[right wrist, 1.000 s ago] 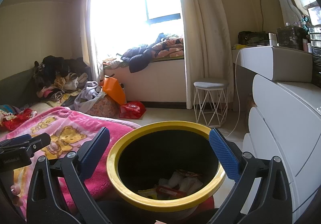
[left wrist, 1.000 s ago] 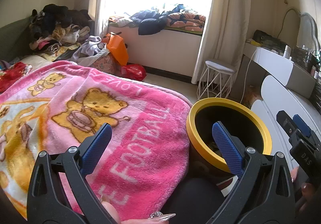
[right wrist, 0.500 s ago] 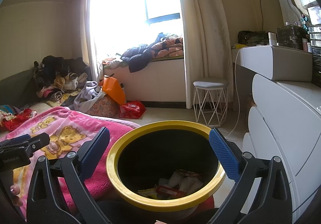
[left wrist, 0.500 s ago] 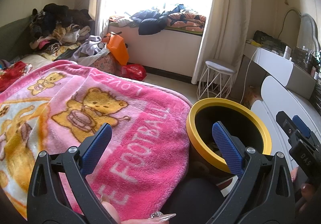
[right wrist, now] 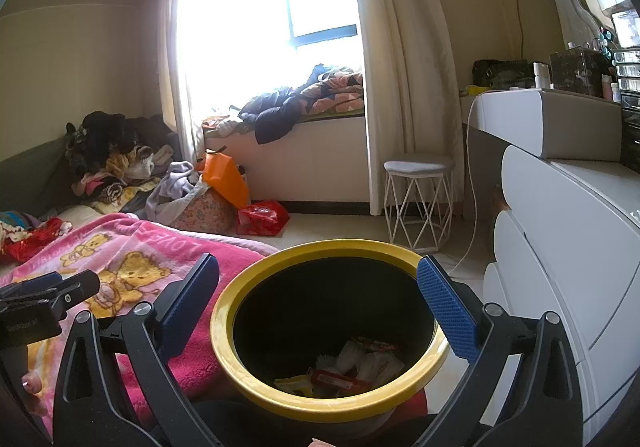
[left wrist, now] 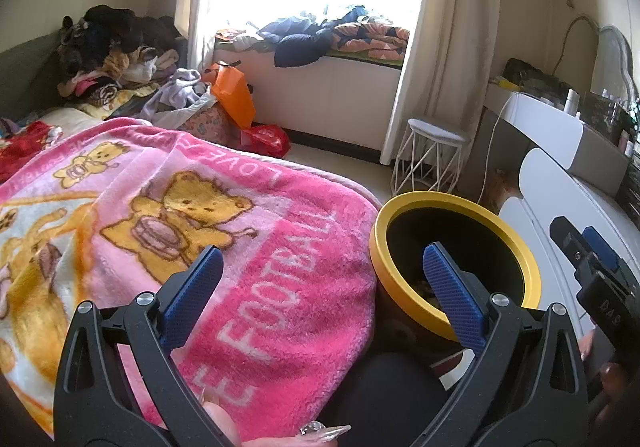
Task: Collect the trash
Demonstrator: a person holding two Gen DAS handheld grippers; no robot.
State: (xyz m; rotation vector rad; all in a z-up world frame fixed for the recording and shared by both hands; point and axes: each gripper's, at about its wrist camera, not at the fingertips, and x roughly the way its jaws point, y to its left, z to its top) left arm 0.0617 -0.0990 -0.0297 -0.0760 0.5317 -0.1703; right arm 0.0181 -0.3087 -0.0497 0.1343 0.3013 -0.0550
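Observation:
A round bin with a yellow rim [right wrist: 224, 343] and black inside stands beside the bed; it also shows in the left wrist view [left wrist: 380, 259]. Several wrappers [right wrist: 352, 367] lie at its bottom. My right gripper [right wrist: 320, 301] is open and empty, its blue pads [right wrist: 448, 307] spread on either side of the bin's mouth. My left gripper [left wrist: 320, 279] is open and empty, held over the pink blanket [left wrist: 240, 227] with its right pad in front of the bin. The right gripper's tip [left wrist: 588, 259] shows at the left view's right edge.
A pink bear blanket [right wrist: 132, 263] covers the bed at left. A white wire stool [right wrist: 418, 203] stands by the curtain. White dresser drawers [right wrist: 560, 247] stand close at right. An orange bag [right wrist: 224, 177], a red bag [right wrist: 262, 217] and piled clothes [right wrist: 116, 159] lie by the window bench.

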